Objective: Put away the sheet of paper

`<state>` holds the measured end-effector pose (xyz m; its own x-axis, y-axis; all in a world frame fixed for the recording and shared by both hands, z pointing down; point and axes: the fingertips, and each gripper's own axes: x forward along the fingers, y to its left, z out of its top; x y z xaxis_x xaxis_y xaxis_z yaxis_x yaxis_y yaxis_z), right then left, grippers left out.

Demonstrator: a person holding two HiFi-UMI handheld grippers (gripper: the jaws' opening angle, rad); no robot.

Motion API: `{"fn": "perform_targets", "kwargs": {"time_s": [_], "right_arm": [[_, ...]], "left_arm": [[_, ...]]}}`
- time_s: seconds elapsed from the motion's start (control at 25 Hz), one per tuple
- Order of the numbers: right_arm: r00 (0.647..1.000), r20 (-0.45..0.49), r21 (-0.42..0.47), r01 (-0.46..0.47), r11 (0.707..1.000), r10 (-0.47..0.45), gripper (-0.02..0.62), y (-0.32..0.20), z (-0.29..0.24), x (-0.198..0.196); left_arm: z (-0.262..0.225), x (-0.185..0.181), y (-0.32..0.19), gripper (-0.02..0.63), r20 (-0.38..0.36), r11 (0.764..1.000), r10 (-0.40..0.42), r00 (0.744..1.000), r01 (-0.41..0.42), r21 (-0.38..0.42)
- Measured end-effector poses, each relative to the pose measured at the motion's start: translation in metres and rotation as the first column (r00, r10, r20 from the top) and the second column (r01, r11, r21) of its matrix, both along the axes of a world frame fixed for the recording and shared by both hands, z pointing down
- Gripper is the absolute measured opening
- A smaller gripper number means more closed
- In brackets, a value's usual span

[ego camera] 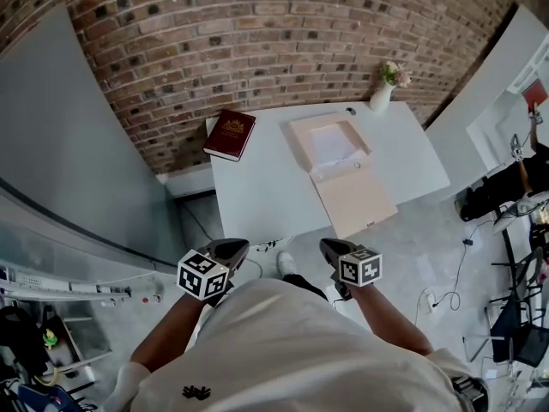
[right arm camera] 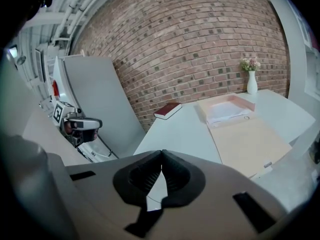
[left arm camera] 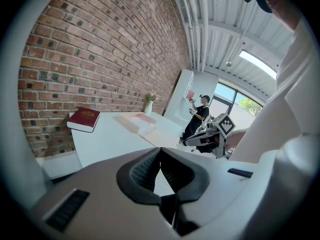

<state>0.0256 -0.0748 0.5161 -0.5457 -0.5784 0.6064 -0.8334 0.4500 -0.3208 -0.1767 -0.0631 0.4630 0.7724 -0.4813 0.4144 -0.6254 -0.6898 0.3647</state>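
On the white table point(ego camera: 257, 187) lies an open pale pink box folder point(ego camera: 339, 172), its lid flap hanging over the near edge. A white sheet of paper point(ego camera: 330, 144) rests inside its tray, also seen as paper point(right arm camera: 225, 111) in the right gripper view. My left gripper point(ego camera: 233, 249) and right gripper point(ego camera: 330, 247) are held close to my body, short of the table, both shut and empty. In the left gripper view the jaws point(left arm camera: 160, 151) meet at the tips; so do those of the right gripper point(right arm camera: 161, 156).
A dark red book point(ego camera: 230, 134) lies at the table's far left corner. A white vase with flowers point(ego camera: 383, 93) stands at the far right corner. A brick wall runs behind the table. Cables lie on the floor, and a person point(left arm camera: 200, 114) stands further off.
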Motion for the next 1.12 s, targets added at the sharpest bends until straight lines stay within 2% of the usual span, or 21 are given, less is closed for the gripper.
{"fn": "perform_targets", "kwargs": {"time_s": [0.4, 1.12], "right_arm": [[1.000, -0.010, 0.038, -0.023, 0.999, 0.024, 0.028, 0.010, -0.009, 0.004], [1.000, -0.019, 0.075, 0.010, 0.997, -0.009, 0.028, 0.007, -0.004, -0.014]], "left_arm": [[-0.001, 0.007, 0.003, 0.025, -0.005, 0.999, 0.040, 0.999, -0.040, 0.011], [0.015, -0.025, 0.008, 0.025, -0.015, 1.000, -0.024, 1.000, 0.024, -0.010]]}}
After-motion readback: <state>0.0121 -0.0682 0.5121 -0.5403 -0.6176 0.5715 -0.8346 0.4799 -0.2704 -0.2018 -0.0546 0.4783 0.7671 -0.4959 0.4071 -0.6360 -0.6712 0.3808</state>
